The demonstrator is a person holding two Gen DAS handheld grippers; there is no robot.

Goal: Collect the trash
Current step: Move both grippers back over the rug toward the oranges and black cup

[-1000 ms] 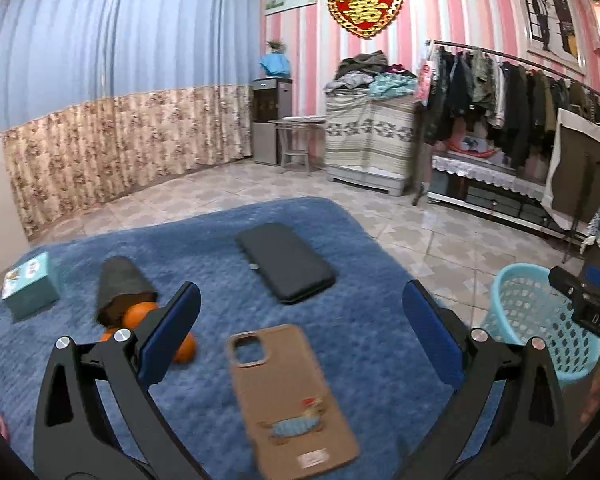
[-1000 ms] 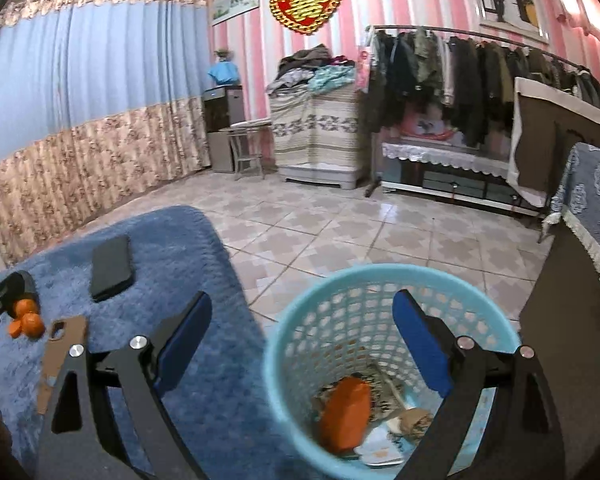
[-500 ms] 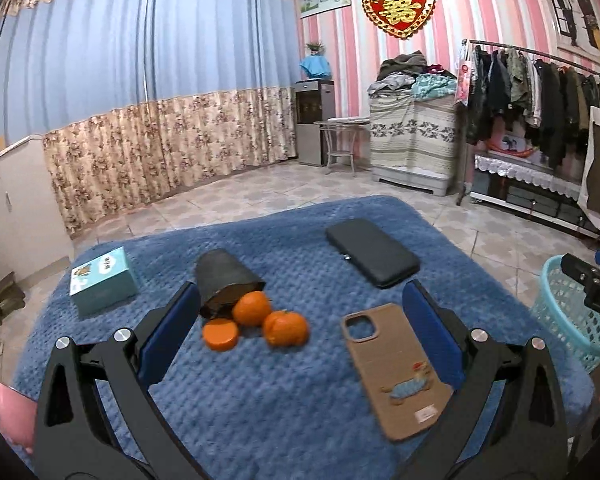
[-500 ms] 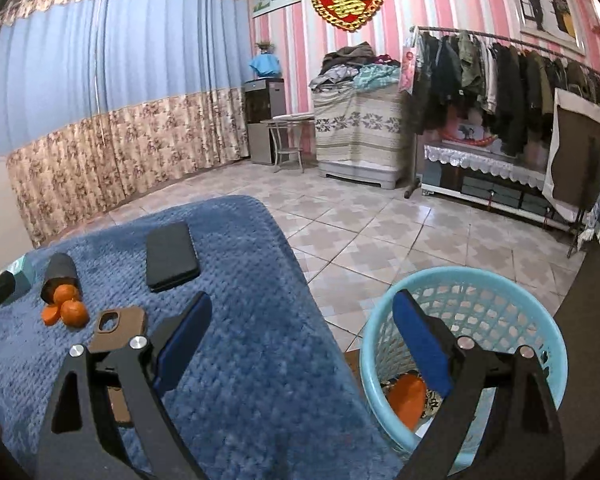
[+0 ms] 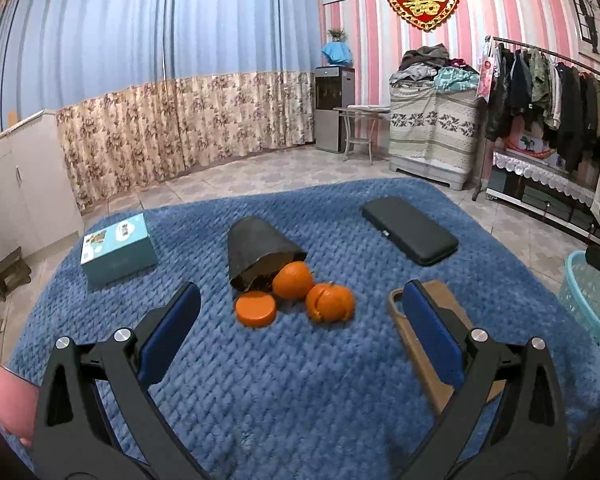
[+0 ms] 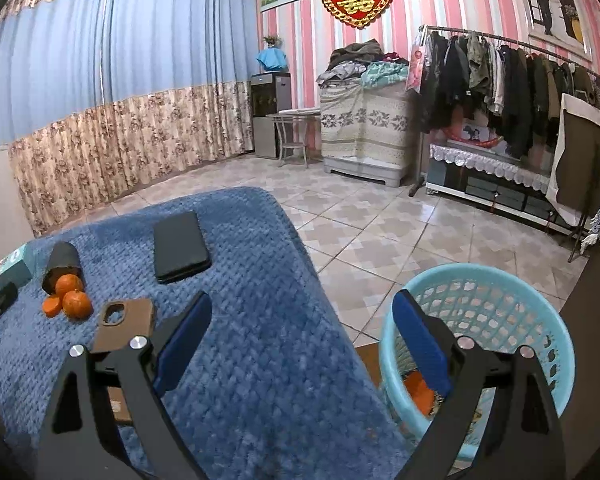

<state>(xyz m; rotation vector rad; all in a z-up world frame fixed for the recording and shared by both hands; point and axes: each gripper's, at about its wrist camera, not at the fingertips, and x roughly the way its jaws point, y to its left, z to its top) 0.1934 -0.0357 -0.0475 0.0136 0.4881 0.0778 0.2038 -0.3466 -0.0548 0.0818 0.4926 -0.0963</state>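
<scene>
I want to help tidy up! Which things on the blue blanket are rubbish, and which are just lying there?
Probably rubbish for the basket:
- black bag, tipped over
- orange lid
- split orange
- the other orange, maybe

Just lying about:
- black phone
- brown phone case
- teal box

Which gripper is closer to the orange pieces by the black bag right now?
Left. The left gripper is open and faces the orange pieces just ahead between its fingers. The right gripper, also open, sits off beside the blue basket, with the oranges far left.
</scene>
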